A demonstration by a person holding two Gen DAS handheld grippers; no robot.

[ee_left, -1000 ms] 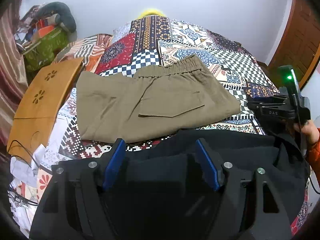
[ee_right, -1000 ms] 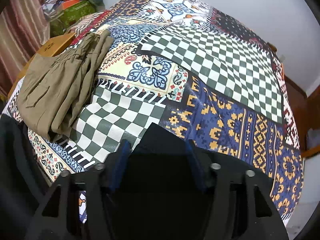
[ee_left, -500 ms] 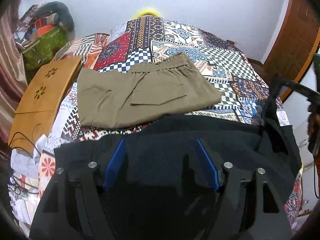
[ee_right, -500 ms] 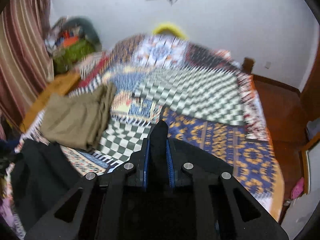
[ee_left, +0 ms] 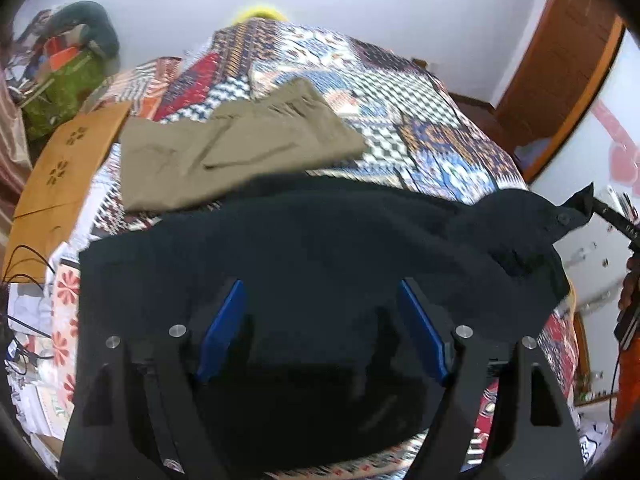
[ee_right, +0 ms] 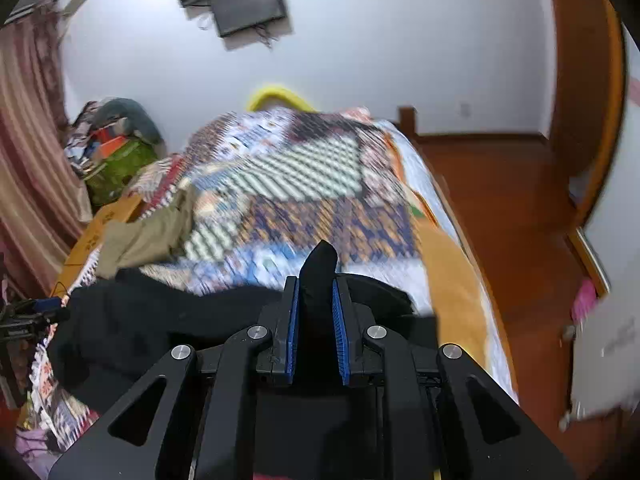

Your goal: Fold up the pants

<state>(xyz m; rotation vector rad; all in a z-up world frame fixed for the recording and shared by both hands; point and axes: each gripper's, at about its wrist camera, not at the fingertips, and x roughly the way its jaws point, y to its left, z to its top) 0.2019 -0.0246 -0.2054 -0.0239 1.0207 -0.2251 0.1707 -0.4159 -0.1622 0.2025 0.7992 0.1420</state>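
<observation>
Black pants lie stretched across the near side of the bed. My left gripper hovers over them with its jaws opening. The black cloth lies between the blue pads, and they do not press on it. My right gripper is shut on a corner of the black pants, and a tip of cloth pokes up between its pads. In the left wrist view that corner is lifted at the far right by the right gripper. Folded khaki pants lie flat further back on the bed.
A patchwork quilt covers the bed. A wooden board and a green bag sit at the left, with cables nearby. A wooden door and bare floor are to the right.
My right gripper shut on the corner of the black pants and rose to the right with it. My left gripper drew back from the khaki pants, its pads slightly wider.
</observation>
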